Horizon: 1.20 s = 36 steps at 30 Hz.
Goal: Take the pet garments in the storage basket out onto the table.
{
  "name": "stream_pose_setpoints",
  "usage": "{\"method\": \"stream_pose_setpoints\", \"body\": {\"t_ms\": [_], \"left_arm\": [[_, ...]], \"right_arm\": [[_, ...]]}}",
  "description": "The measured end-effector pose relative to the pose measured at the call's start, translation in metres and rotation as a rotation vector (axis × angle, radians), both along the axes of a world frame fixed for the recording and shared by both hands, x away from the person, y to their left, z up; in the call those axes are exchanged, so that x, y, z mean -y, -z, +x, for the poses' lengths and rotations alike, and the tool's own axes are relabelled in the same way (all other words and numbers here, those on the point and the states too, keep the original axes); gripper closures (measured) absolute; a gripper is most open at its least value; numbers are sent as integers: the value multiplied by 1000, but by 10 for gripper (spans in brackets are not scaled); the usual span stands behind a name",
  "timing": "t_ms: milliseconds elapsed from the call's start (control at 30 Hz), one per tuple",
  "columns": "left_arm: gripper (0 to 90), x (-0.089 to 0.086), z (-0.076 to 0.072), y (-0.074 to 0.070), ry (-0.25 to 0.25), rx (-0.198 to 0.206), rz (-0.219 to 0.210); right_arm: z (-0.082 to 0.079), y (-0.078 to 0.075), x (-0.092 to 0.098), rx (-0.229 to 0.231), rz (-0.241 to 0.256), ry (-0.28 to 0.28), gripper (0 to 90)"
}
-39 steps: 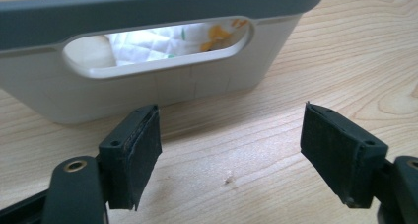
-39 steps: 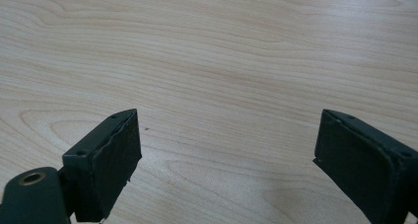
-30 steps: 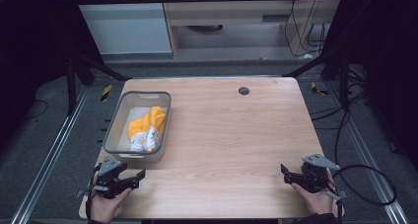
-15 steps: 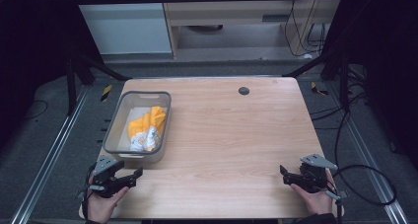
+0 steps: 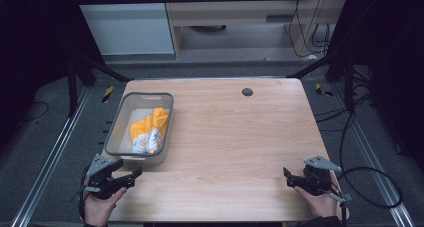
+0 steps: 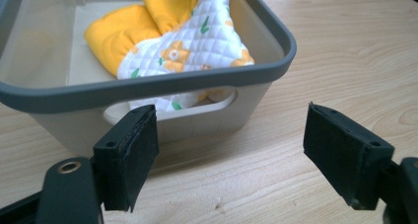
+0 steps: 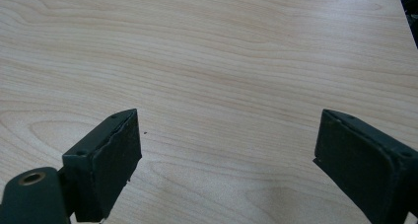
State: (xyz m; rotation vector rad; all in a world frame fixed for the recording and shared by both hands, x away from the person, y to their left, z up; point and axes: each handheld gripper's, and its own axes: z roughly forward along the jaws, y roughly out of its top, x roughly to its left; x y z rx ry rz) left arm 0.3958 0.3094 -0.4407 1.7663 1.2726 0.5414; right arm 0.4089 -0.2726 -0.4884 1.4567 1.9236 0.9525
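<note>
Left gripper [image 5: 122, 176] has dropped back slightly toward the surface [image 5: 240, 137] edge, both grippers' fingers spread and empty, mitt [image 6: 187, 46] untouched in bin [image 6: 148, 86].

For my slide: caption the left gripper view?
Open left gripper facing a grey bin holding a yellow quilted cloth.

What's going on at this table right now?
A person sits at a light wooden table with a black two-jaw gripper in each hand. The left gripper is open, just in front of a grey plastic bin holding a yellow and white quilted cloth. The right gripper is open over bare wood, holding nothing.
</note>
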Motion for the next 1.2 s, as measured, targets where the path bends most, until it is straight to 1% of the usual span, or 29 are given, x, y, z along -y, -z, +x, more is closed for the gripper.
{"method": "stream_pose_setpoints", "body": {"t_ms": [100, 367, 500, 567, 800, 1033, 1200], "left_arm": [[207, 0, 0, -3, 1, 11, 2], [205, 2, 0, -11, 8, 17, -3], [205, 4, 0, -15, 7, 27, 0], [205, 4, 0, -18, 8, 34, 2], [205, 4, 1, -27, 7, 55, -15], [202, 4, 3, -37, 8, 73, -24], [201, 5, 5, -39, 8, 77, -23]], "right_arm": [[0, 0, 0, -2, 1, -1, 103], [0, 0, 0, -7, 3, -3, 103], [1, 1, 0, -11, -8, -9, 103], [1, 1, 0, -10, -5, -10, 102], [1, 1, -1, -14, -4, -6, 103], [1, 2, -1, -14, -4, -6, 102], [1, 2, -1, -13, -7, -6, 103]]}}
